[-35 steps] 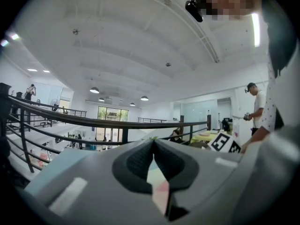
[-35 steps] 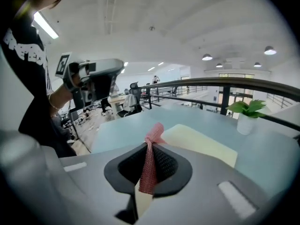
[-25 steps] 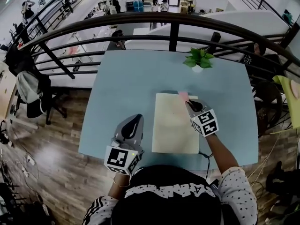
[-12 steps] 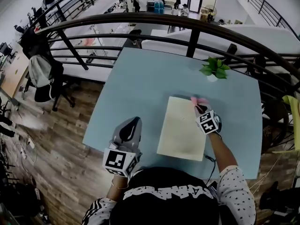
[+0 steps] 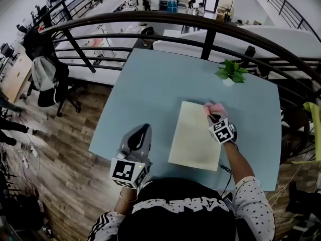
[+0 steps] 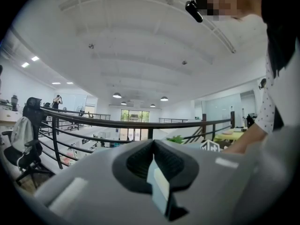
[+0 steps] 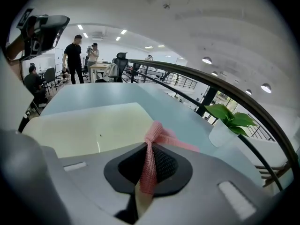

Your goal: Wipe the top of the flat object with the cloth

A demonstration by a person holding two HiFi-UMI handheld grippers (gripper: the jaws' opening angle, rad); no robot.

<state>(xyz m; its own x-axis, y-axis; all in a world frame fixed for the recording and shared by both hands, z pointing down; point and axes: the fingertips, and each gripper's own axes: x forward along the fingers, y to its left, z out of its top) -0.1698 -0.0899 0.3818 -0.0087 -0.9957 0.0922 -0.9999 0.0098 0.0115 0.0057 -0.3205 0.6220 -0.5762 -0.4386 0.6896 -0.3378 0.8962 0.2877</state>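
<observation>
1. Head view: right gripper [image 5: 215, 118] holds the pink cloth [image 5: 214, 108] at the flat object's [image 5: 193, 137] far right corner on the counter [image 5: 150, 89]; left gripper [image 5: 138, 137] hovers near left.
2. Left gripper view: fingers [image 6: 157, 182] clenched, empty.
3. Right gripper view: fingers [image 7: 138, 198] grasping cloth. Risk: the unheld flat object may slide when wiped.

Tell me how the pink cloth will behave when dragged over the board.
Probably floppy: the cloth bunches into a thin strand where the right tool pinches it. Likely light, since its open mesh looks airy. It may crumple or trail rather than lie flat on the board.
</observation>
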